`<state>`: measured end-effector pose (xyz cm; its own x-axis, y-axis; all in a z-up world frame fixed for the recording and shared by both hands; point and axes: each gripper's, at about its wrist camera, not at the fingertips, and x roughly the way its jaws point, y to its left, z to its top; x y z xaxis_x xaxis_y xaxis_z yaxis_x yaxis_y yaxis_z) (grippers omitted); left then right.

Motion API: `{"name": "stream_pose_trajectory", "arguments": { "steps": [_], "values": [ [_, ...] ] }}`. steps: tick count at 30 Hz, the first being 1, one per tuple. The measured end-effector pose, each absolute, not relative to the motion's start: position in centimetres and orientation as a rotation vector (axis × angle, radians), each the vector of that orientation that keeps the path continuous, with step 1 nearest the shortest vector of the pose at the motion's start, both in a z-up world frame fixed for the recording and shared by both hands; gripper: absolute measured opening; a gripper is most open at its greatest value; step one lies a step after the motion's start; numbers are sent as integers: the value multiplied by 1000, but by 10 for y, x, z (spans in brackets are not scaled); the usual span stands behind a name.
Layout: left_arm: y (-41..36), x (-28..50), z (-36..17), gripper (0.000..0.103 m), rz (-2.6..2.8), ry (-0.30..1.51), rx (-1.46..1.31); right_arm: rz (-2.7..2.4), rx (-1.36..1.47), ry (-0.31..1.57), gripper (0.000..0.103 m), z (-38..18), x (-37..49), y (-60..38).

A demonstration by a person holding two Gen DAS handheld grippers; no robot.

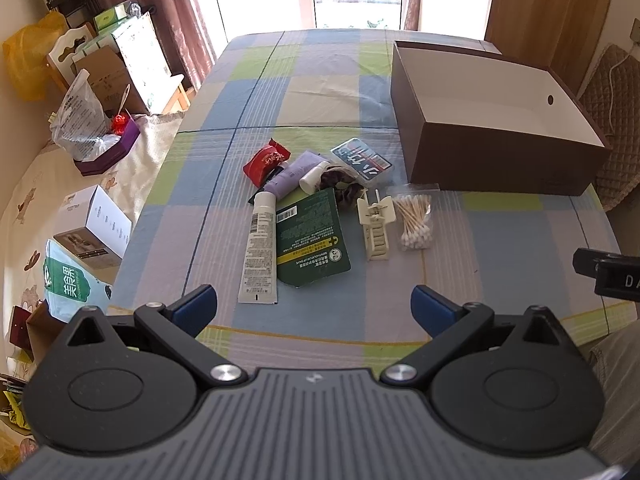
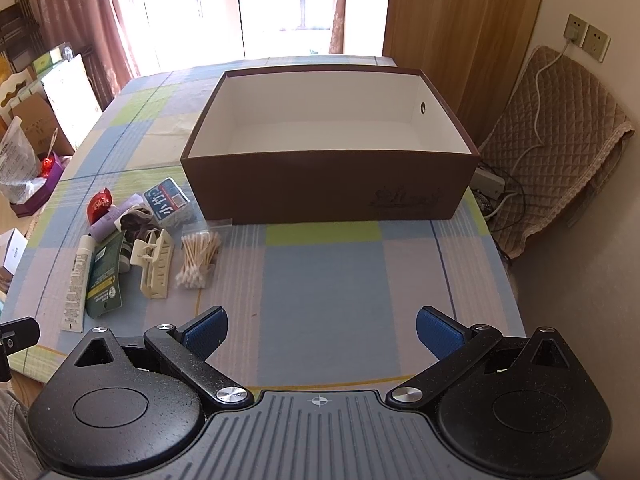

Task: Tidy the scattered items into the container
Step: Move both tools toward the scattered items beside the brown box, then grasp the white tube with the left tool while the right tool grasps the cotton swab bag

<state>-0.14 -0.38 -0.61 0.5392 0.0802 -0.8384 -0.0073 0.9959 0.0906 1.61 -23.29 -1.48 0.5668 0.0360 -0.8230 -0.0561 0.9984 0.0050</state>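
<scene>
Left gripper (image 1: 314,308) and right gripper (image 2: 322,330): both spread wide, empty, low in frame. Box (image 2: 328,188) empty, upper centre; clutter mid-left.

Risk: overlapping pile, so grabbing one thing drags neighbours; swab bag (image 1: 416,216) is slippery.

Count: 1 box, 1 swab bag, 1 hair clip (image 1: 376,222), 1 white tube (image 1: 260,248), 1 green card (image 1: 312,236).

From the left wrist view the box (image 1: 500,156) shows only part of its floor; its near wall hides the rest. A dark scrunchie (image 1: 344,186) lies half under the green card (image 1: 312,236) and a small white bottle (image 1: 314,176). The print on the white tube (image 1: 260,248) is too small to read. The right tongs (image 1: 608,274) are cut off by the picture's edge, so their fingers cannot be seen there.
</scene>
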Motion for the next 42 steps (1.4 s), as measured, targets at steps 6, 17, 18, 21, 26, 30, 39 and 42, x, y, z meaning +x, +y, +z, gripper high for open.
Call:
{"name": "stream_pose_trajectory", "arguments": {
  "steps": [6,17,18,21,26,30,39,42],
  "values": [
    [-3,1,-9,102,56,1005,81,51,-25,971,103,-18,16,-234],
    [2,8,-20,102,71,1031,81,66,-20,976,103,-28,20,-234],
    [3,9,-22,102,72,1034,80,71,-19,974,103,-29,21,-234],
    [7,12,-27,102,71,1046,77,89,-16,966,103,-32,22,-233],
    [15,20,-38,102,50,1080,59,106,20,963,103,-40,26,-233],
    [25,25,-46,102,11,1060,54,132,20,964,103,-46,32,-232],
    [74,52,-68,90,-39,1053,-5,172,52,984,103,-66,46,-229],
    [86,70,-79,79,-50,1088,-22,186,49,981,103,-72,52,-225]
  ]
}}
